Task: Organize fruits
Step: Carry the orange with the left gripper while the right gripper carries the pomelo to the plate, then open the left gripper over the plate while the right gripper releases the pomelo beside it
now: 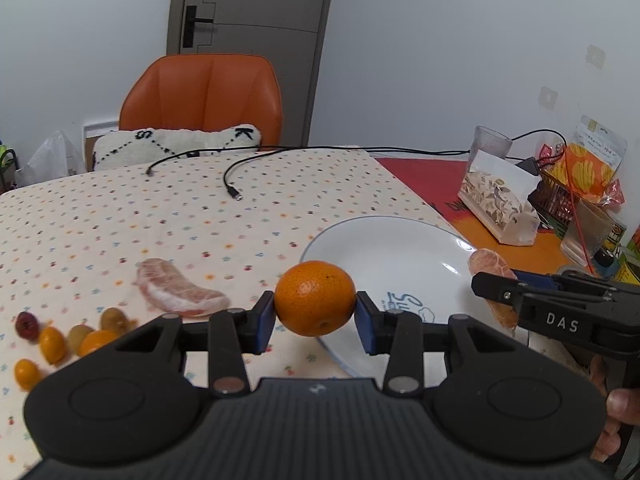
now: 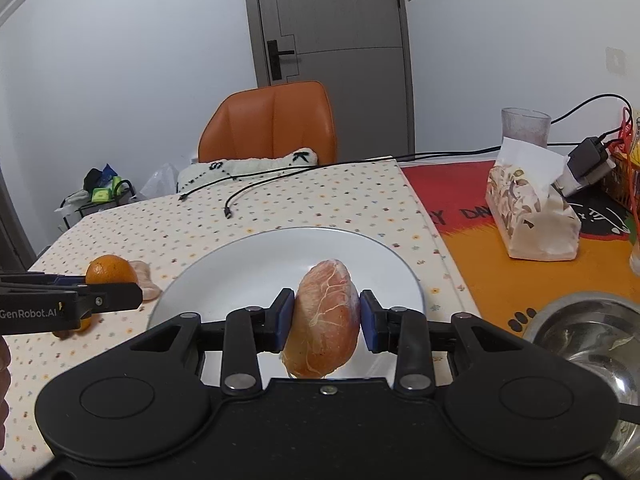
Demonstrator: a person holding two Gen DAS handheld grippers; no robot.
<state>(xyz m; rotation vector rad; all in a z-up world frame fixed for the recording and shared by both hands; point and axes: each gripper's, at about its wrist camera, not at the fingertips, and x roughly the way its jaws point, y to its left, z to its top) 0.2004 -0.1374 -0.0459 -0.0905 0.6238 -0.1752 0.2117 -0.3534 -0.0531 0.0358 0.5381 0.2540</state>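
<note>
The left gripper clamps an orange above the near-left rim of a white plate, while the right gripper clamps a peeled pomelo segment over the plate's near edge.

Lower centre of the left wrist view, the mandarin has dimpled, faintly shiny peel. The pomelo segment wears a thin, veined, matt membrane. The white plate looks like smooth glazed ceramic. The dotted tablecloth is soft matt cloth. Lower right, the metal bowl gleams, and the chair is smooth orange leather-like upholstery
</note>
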